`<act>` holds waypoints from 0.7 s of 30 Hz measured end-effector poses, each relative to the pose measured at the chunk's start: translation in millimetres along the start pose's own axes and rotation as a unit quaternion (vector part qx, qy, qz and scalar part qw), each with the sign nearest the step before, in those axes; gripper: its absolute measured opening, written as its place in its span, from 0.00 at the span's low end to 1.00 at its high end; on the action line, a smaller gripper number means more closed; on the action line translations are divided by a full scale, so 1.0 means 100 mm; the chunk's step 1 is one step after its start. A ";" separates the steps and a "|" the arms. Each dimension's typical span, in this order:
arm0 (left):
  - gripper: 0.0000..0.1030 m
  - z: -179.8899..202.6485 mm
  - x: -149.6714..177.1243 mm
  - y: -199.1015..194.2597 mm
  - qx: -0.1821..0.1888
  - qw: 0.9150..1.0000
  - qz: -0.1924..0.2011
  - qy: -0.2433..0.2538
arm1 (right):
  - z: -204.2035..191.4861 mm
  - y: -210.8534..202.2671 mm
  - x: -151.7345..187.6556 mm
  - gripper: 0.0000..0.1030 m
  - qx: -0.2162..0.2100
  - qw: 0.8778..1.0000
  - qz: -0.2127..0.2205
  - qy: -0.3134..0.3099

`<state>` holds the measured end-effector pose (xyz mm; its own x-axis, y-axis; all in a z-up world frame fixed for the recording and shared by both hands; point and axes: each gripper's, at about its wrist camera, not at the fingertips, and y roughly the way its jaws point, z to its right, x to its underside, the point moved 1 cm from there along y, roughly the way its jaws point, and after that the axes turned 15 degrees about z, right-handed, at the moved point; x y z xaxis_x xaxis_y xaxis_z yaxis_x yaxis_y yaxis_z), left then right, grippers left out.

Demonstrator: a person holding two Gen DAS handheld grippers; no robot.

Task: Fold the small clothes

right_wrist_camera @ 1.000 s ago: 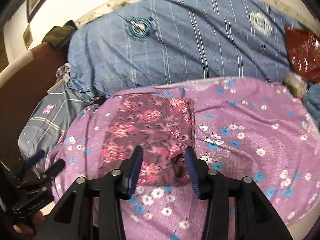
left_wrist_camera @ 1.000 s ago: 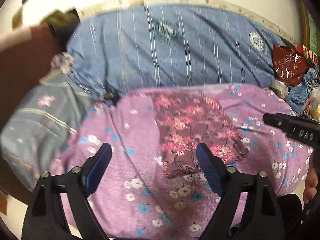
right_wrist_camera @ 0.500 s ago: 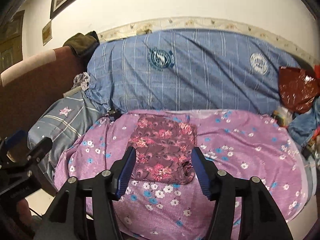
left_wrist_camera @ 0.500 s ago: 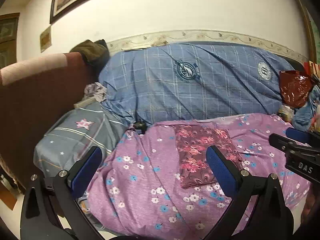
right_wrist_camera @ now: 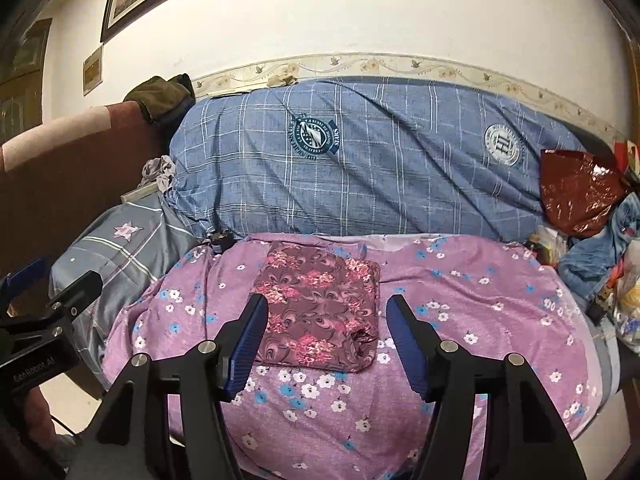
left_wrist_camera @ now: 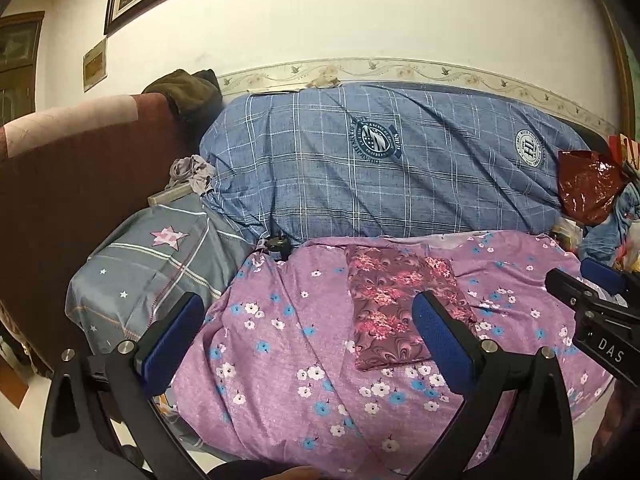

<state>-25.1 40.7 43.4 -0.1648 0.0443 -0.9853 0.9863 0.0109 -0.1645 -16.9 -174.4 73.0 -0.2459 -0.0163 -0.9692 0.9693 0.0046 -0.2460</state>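
- The folded maroon floral garment (right_wrist_camera: 320, 312) lies flat on the purple flowered blanket (right_wrist_camera: 460, 320), towards its far left.
- The left gripper (left_wrist_camera: 308, 332) is spread wide and holds nothing.
- The right gripper (right_wrist_camera: 326, 340) is parted and empty, above the garment's near edge.

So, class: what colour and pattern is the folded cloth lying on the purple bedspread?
The folded cloth is maroon with pink flowers and swirls, shown best in the right wrist view.
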 end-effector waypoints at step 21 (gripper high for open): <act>1.00 0.00 -0.06 -0.04 0.023 1.000 -0.005 -0.015 | -0.13 -0.21 -0.09 0.62 0.012 0.998 0.040 -0.038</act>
<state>-28.3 39.9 50.2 -0.1752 0.0144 -0.9844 0.9838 -0.0357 -0.1756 -35.0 -161.6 86.5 -0.1667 -0.0926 -0.9816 0.9860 -0.0147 -0.1660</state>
